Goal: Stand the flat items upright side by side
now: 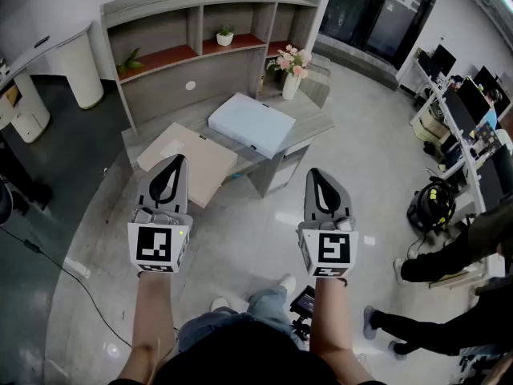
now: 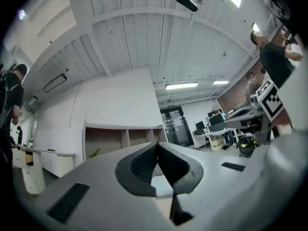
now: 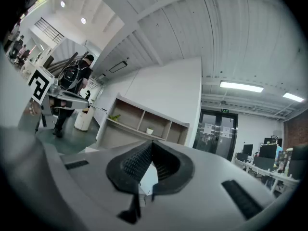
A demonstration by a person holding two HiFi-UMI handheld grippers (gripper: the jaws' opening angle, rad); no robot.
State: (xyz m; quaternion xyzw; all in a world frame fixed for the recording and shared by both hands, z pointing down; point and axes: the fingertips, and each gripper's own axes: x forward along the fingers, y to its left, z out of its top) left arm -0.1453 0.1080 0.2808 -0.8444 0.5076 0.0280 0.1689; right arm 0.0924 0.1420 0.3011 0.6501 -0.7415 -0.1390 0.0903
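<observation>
Two flat items lie on a low grey desk (image 1: 309, 124): a pale blue flat box (image 1: 252, 123) and, to its left, a beige flat box (image 1: 186, 160) that hangs over the desk's front edge. My left gripper (image 1: 171, 167) is held in the air in front of the beige box, jaws shut and empty. My right gripper (image 1: 317, 179) hovers over the floor to the right of the desk's near end, also shut with nothing in it. In the left gripper view the gripper (image 2: 156, 146) has its pads closed together; the right gripper (image 3: 151, 143) looks the same in its own view.
A grey shelf unit (image 1: 200, 46) with small plants stands behind the desk, and a vase of flowers (image 1: 291, 74) sits at the desk's far end. A white round cabinet (image 1: 80, 66) is at the left. A seated person (image 1: 449, 295) and a black-yellow vacuum (image 1: 430, 203) are at the right.
</observation>
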